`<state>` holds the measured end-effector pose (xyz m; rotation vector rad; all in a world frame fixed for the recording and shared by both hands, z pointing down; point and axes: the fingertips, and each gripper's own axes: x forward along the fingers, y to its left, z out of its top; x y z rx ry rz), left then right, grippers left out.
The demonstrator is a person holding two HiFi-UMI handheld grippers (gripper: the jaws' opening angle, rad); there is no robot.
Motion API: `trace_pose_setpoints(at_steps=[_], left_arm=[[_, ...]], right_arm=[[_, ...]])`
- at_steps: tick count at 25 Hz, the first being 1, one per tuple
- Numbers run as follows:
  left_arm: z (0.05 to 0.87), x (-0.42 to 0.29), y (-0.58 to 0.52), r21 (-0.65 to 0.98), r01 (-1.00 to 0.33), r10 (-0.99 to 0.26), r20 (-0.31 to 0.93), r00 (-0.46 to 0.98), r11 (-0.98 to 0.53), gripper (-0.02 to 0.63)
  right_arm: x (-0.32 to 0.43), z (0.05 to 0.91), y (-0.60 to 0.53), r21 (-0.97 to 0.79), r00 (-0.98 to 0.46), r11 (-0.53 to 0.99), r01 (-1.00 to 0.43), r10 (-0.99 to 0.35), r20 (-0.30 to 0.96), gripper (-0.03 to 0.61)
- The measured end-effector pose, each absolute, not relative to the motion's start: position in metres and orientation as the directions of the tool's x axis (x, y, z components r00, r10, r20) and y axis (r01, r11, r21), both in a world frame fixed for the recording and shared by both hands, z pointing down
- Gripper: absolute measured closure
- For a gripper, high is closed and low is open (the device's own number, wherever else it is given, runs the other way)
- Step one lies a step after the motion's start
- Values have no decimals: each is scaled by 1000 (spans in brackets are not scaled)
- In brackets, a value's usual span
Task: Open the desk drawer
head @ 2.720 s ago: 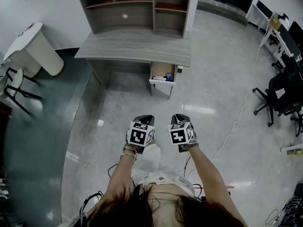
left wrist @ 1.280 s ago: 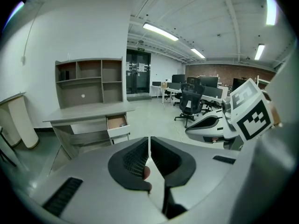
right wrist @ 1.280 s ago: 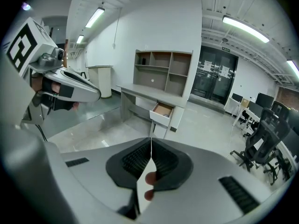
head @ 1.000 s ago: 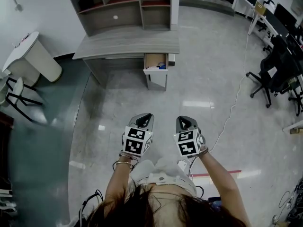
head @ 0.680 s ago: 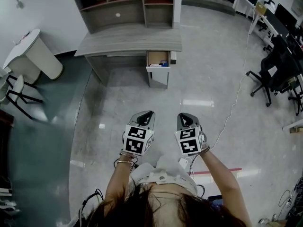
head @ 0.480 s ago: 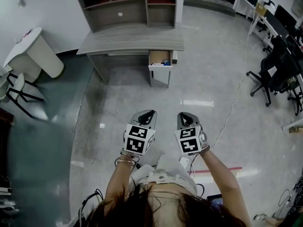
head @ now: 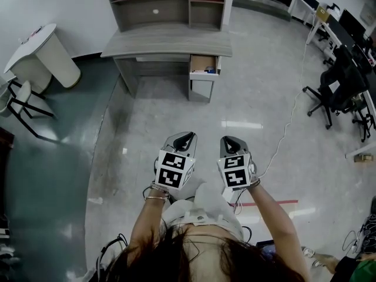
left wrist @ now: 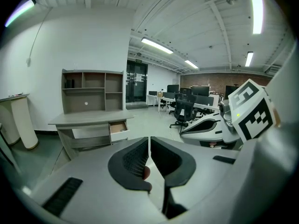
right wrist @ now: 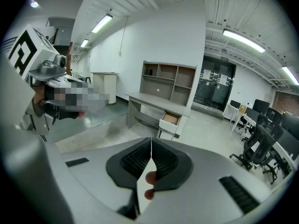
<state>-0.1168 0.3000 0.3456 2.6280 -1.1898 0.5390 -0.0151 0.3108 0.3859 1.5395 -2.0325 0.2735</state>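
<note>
Office floor separates the desk from the left gripper and right gripper, both clenched empty; drawer already stands open, so the task looks done.

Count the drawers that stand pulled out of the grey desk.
1. The drawer sits under the right end of the desk, as the head view shows it; no other is pulled out.

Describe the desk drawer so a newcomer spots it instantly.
Find the grey desk carrying a shelf unit. The drawer sits under its top at the end nearer the office chairs. It is the only one pulled out, wooden inside showing.
</note>
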Motion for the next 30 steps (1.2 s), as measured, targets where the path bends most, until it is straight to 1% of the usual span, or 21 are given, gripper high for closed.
trace_pose_setpoints(at_steps=[14,30], left_arm=[[341,-163,350,17,-752,-687,392,612,-659,589],[350,-188,378,48,-769,-694,396,601,-638,589]], right_arm=[[-66,378,361,212,-166,321,-923,-829,534,554],[-89,383,386,223,-168,333,-916,-824,541,555]])
